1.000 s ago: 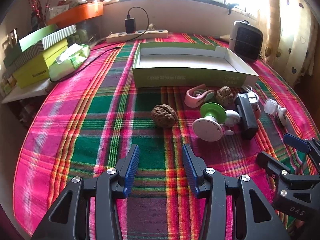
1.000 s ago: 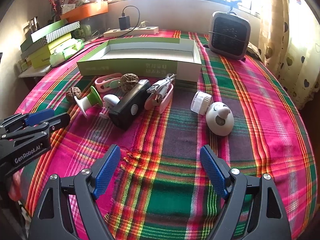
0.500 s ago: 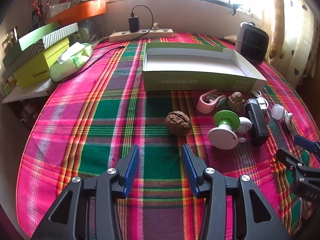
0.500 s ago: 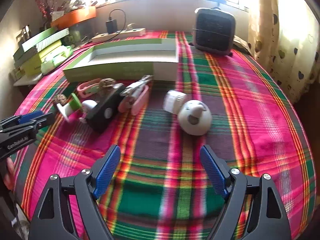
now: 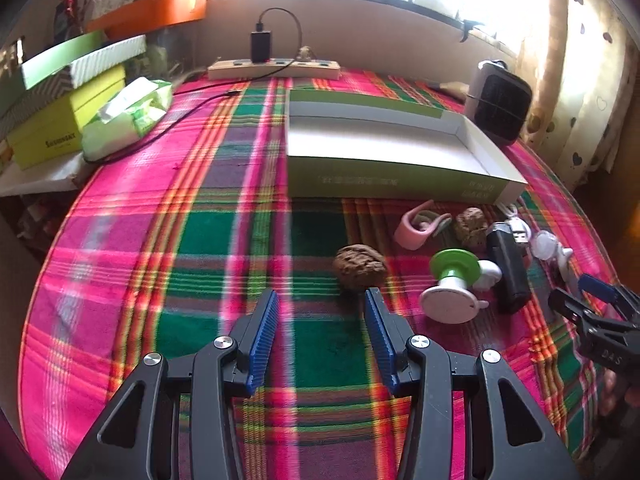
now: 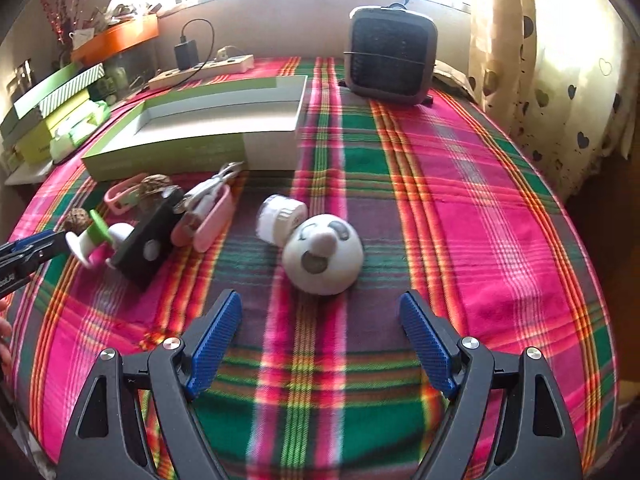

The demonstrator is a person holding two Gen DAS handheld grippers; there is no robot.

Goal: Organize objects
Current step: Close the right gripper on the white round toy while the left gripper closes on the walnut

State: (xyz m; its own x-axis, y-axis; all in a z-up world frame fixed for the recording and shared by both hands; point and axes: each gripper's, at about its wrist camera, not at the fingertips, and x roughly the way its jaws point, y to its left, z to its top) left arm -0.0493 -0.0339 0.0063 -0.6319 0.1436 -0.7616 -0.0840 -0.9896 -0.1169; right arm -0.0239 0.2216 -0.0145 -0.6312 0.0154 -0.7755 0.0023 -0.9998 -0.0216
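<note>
Left wrist view: your left tongs stand open over the plaid cloth of the counter, holding nothing. At far left, stacked boxes and a green tissue pack sit off the working area. A power strip with a charger plugged in lies along the back wall. The open green tray lies right of centre, with nothing visible in it. A walnut sits just beyond the tip of your right-hand finger, not between the fingers. Further right lie a pink clip, a second walnut, a green-and-white spool-shaped item on its side and a black device. Your right tongs enter at the right edge, above the cloth.

Right wrist view: your left tongs show at the left edge, near the first walnut. The spool item, black device, second walnut and pink clip cluster in front of the tray. A pink case with a white cable on top touches the black device. A small white jar lies on its side, touching a white dome-shaped gadget. Your right tongs are wide open and empty, with the dome just beyond the finger tips. A small fan heater stands upright at the back right, beside the curtain.
</note>
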